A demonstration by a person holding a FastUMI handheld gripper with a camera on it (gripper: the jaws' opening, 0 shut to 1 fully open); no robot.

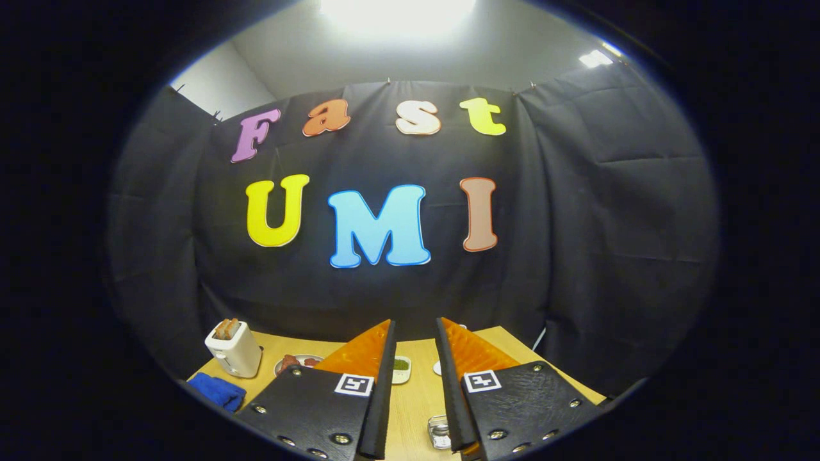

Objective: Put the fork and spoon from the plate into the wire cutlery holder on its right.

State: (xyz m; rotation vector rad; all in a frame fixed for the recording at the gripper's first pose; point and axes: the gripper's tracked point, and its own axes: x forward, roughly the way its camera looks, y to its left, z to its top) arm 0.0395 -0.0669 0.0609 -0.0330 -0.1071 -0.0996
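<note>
1. The gripper, with its black plates and ribbed orange fingers, is held high and level above the light wooden table. The fingers stand apart with a clear gap and nothing between them, so it's open and empty.

2. On the table beyond the fingers: a white toaster with toast sticking out, off to the left. A crumpled blue cloth lies near it. A plate with some reddish food peeks out just past the left finger, and a small white dish with something green sits in the gap between the fingers. A small clear glass thing is low down by the right finger.

3. The task stuff: honestly I can't pick out the fork, the spoon or the wire holder. A white edge just beside the right finger might be the plate's rim, but I can't tell. If the cutlery is there, the fingers are covering it.

4. So I'd say nothing is done yet and the step in hand is the approach.

5. To do it well, I'd tip the gripper down first so the table comes into view and you find the plate and holder before committing.

6. Keep the fingers wide on the way in, line the gap across a handle rather than along it, and take one piece at a time. Thin metal on a plate will probably slide, so close slowly.
</note>
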